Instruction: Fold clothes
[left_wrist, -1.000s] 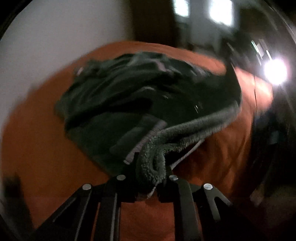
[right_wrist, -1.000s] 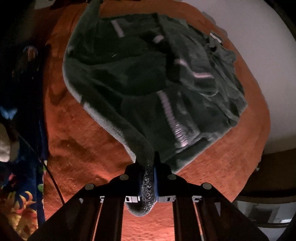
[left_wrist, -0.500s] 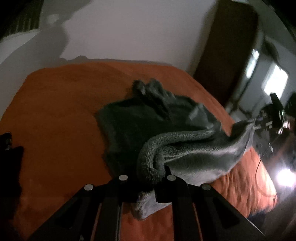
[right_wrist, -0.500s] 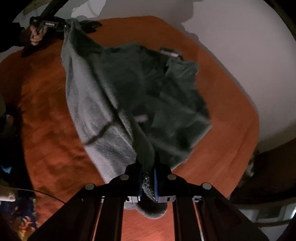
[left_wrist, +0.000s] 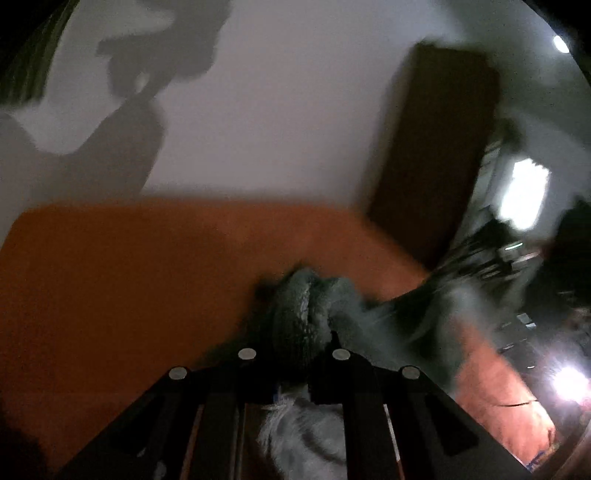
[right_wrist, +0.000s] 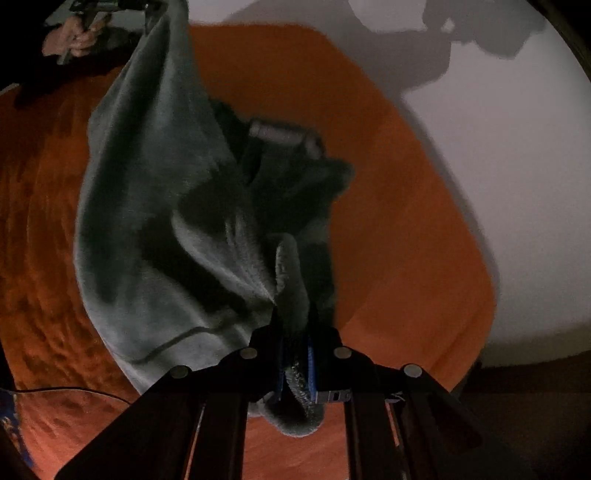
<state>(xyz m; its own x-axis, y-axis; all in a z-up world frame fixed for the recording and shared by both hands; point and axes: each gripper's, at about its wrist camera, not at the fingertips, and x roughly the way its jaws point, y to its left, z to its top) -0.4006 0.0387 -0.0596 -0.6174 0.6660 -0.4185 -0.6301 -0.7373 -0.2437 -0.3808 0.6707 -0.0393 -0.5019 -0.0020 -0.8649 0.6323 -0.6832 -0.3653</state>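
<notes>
**Fleece lifted off the bed, no fold made yet**

Grey-green fleece fills the jaws of both grippers. The right gripper (right_wrist: 295, 363) is clamped on a thick rolled edge of the fleece garment (right_wrist: 155, 206), a short tail of cloth poking out below the blue pads. From there the fabric runs up and across to the left gripper (left_wrist: 293, 363), also closed tight on a bunched hem; in the right wrist view that gripper sits at the top left corner, with the person's hand (right_wrist: 75, 37) wrapped round its handle.

Between the two holds the garment hangs as a slack sheet above the orange bedspread (right_wrist: 406, 240), with a darker mass sagging in the middle and a pale striped cuff or band (right_wrist: 284, 134) showing near its top. Whether the lowest part touches the bed is hard to tell. Beyond the bed are a pale wall (left_wrist: 295, 110), and a dark wooden door (left_wrist: 436, 155).

As for progress, this looks like the opening stage: the piece is picked up and being spread out. Laying it flat, squaring it and every actual fold seem to lie ahead.
</notes>
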